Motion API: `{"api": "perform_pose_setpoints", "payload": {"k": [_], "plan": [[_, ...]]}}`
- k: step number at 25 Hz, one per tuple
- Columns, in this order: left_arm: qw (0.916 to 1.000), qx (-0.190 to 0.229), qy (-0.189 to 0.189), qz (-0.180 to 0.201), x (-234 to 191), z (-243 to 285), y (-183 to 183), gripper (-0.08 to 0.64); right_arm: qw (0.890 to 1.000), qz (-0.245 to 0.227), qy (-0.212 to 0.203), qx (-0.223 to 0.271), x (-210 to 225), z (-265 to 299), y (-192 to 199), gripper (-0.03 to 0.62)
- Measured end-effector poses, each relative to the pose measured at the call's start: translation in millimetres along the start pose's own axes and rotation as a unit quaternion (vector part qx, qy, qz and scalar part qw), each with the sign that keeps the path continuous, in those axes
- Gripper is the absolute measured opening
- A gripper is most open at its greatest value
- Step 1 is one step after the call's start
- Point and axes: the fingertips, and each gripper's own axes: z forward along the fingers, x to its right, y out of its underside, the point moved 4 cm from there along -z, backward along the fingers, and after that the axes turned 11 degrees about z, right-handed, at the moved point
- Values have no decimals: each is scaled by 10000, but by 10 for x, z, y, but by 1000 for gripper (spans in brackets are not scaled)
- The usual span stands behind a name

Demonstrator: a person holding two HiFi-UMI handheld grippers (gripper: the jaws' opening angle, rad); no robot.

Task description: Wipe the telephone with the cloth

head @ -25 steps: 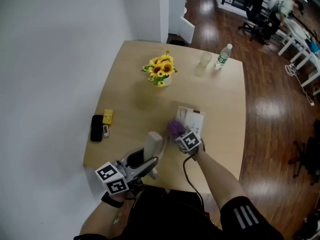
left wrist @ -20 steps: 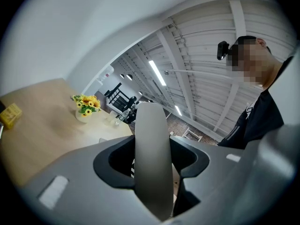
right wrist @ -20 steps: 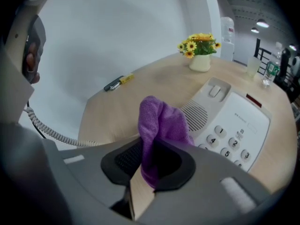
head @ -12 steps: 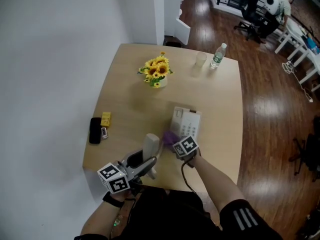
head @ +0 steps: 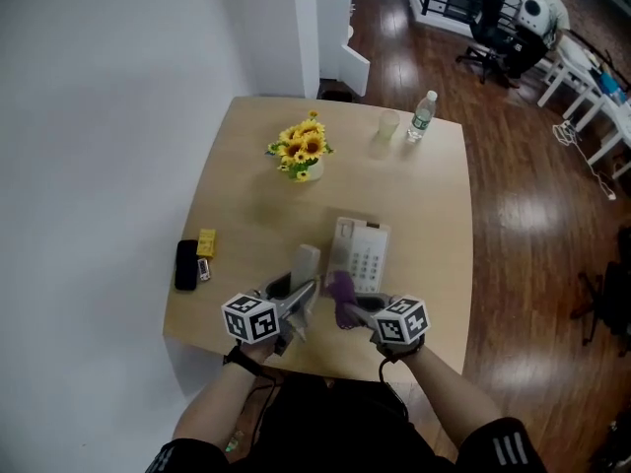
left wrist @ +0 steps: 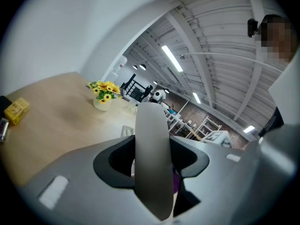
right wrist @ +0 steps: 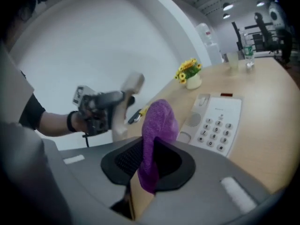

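Pulled back toward me: right claw (head: 357, 310), clamped on purple cloth (head: 341, 288), now off telephone (head: 363, 252), just beside its near edge on surface (head: 246, 215). I see left claw (head: 299, 302) clamped on handset (head: 304, 264), held up beside telephone.

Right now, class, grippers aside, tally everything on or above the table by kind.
Telephone parts: 2 (telephone base, handset)
Cloths: 1 (purple cloth)
Drink containers: 2 (water bottle, cup)
Flower pots: 1 (sunflower pot)
Small items: 3 (black object, yellow box, small pale item)
Total: 9
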Motion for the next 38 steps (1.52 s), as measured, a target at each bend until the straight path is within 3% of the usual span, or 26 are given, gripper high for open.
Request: {"api": "perform_pose_setpoints", "payload": {"k": [5,11,17,24,28,34,38], "plan": [[9969,-437,-642,-147,-285,639,197,215,9953,78,-25,967,-156,-769,-146,69],[9836,-1212,-1303,308,-391,1341,336,215,9879,12,271,1526,-170,-1405,-106,71],[9682,-1732,-1748,440,-484,1746,473,215,9827,89,401,1807,-138,-1742,-86,71],[9585,-1908,-2056,509,-558,1914,537,215,9800,147,501,1918,-31,-1877,-114,71],[9540,-2011,-2090,763,-552,1924,561,221,9807,124,435,1903,-31,-1885,-107,71],[9574,-1896,-1919,1029,-439,1748,498,264,9798,85,259,1984,-40,-1941,-175,71],[9726,-1404,-1653,831,-198,1319,386,276,9781,-116,80,2075,-87,-2025,-281,71]]}}
